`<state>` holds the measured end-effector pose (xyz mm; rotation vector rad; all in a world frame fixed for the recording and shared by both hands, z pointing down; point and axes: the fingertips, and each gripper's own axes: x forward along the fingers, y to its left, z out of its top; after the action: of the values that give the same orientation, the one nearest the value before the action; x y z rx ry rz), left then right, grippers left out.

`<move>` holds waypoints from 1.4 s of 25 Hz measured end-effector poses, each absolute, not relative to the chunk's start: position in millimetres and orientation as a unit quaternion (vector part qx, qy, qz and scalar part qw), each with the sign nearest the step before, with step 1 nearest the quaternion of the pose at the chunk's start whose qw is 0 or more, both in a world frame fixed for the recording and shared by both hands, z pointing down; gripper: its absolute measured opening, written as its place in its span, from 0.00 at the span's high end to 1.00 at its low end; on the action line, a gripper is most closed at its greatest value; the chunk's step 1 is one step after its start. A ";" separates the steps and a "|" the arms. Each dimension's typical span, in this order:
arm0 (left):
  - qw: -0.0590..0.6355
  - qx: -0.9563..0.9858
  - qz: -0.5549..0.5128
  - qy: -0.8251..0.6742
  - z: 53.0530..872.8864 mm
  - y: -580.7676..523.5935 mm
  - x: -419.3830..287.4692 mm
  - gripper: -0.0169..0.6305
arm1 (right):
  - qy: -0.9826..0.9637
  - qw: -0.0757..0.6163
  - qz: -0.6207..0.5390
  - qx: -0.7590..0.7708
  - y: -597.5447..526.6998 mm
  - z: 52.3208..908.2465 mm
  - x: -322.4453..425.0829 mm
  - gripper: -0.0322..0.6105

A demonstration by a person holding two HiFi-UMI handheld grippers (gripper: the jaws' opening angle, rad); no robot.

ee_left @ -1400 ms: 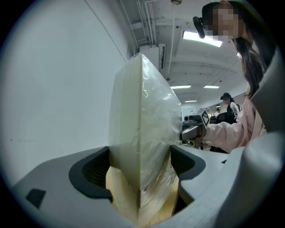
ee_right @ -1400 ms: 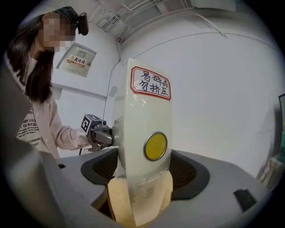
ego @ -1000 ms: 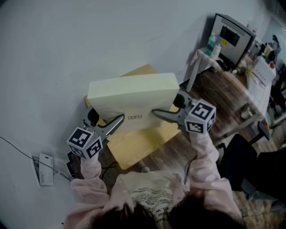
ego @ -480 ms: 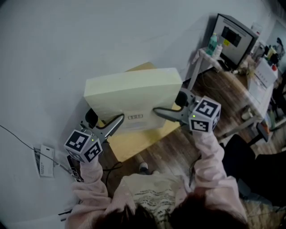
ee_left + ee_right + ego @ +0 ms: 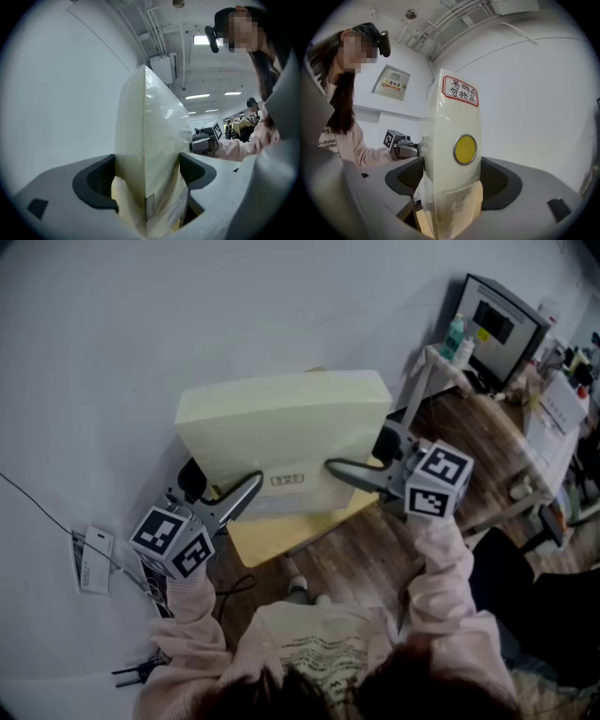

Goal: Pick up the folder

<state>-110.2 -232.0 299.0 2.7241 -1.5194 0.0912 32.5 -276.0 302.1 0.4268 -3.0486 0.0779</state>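
Across most of the head view, a plain white wall (image 5: 141,324); to the right of it, wooden floor (image 5: 375,559). In the middle, held up over a yellow tabletop (image 5: 272,535), the thick cream folder (image 5: 281,432), wrapped in clear film, long side roughly level, gripped near both lower corners. Whether quite clear of the tabletop, hard to tell. At far right, a dark monitor (image 5: 502,324) on a stand. At the folder's left end, the left gripper (image 5: 239,498), jaws clamped on the folder, one pad pressed flat against each face. At the right end, the right gripper (image 5: 342,470), likewise closed tight on the folder. High on the narrow edge in the right gripper view, a red-bordered label (image 5: 460,91); below it, a round yellow dot (image 5: 465,149).
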 end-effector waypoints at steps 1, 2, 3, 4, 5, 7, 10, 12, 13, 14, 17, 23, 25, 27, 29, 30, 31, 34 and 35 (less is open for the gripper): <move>0.010 0.873 0.027 -0.487 298.1 -230.8 -110.2 0.31 | -0.990 0.029 0.024 0.138 -274.8 300.6 32.5 0.38; 0.010 0.872 0.024 -0.488 297.8 -228.8 -109.7 0.31 | -0.990 0.027 0.022 0.138 -273.0 299.9 33.1 0.38; 0.008 0.872 0.023 -0.489 298.0 -226.1 -108.6 0.31 | -0.990 0.026 0.020 0.138 -270.5 299.8 34.1 0.38; 0.006 0.871 0.022 -0.491 298.5 -222.8 -107.0 0.31 | -0.990 0.026 0.019 0.137 -267.6 300.2 35.6 0.38; 0.005 0.870 0.021 -0.493 299.2 -219.6 -105.3 0.31 | -0.990 0.026 0.018 0.136 -264.8 300.8 37.1 0.38; 0.003 0.869 0.022 -0.495 300.5 -215.3 -102.0 0.31 | -0.990 0.025 0.017 0.135 -260.9 302.2 40.0 0.38; 0.004 0.867 0.020 -0.497 301.6 -212.4 -98.6 0.31 | -0.990 0.025 0.022 0.135 -258.5 304.2 43.3 0.37; 0.003 0.866 0.021 -0.499 301.2 -210.5 -96.5 0.31 | -0.990 0.023 0.021 0.135 -256.7 304.5 45.4 0.38; 0.001 0.866 0.022 -0.499 300.7 -210.0 -95.5 0.31 | -0.990 0.023 0.020 0.135 -256.3 304.3 46.4 0.38; 0.000 0.866 0.022 -0.500 300.1 -210.1 -95.1 0.31 | -0.990 0.023 0.018 0.136 -256.6 303.8 46.8 0.38; 0.000 0.865 0.021 -0.500 299.2 -216.1 -99.6 0.31 | -0.990 0.022 0.017 0.138 -262.3 302.4 42.2 0.38; 0.000 0.863 0.025 -0.505 302.4 -213.2 -97.8 0.31 | -0.991 0.025 0.017 0.133 -260.6 306.9 43.4 0.38; -0.002 0.862 0.025 -0.507 302.2 -212.6 -95.8 0.31 | -0.991 0.024 0.016 0.131 -260.3 307.2 45.3 0.38; -0.004 0.862 0.026 -0.507 301.5 -214.5 -95.1 0.31 | -0.991 0.025 0.015 0.132 -262.3 307.0 46.1 0.38; -0.006 0.862 0.026 -0.507 300.7 -216.6 -96.0 0.31 | -0.991 0.025 0.013 0.132 -264.4 306.4 45.2 0.38; -0.006 0.862 0.026 -0.506 300.5 -217.4 -96.9 0.31 | -0.991 0.026 0.013 0.132 -265.1 306.0 44.2 0.38; -0.007 0.862 0.026 -0.506 300.5 -217.9 -97.8 0.31 | -0.991 0.026 0.013 0.132 -265.5 305.8 43.3 0.38; -0.007 0.861 0.025 -0.507 300.8 -218.2 -99.1 0.31 | -0.991 0.027 0.012 0.129 -266.1 305.6 41.5 0.38; -0.006 0.861 0.025 -0.509 300.9 -218.2 -99.5 0.31 | -0.991 0.028 0.011 0.129 -266.3 305.7 41.0 0.38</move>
<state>-99.5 -218.2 300.9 2.7147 -1.6040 0.0780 41.0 -266.3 305.7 0.3979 -3.0592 0.0335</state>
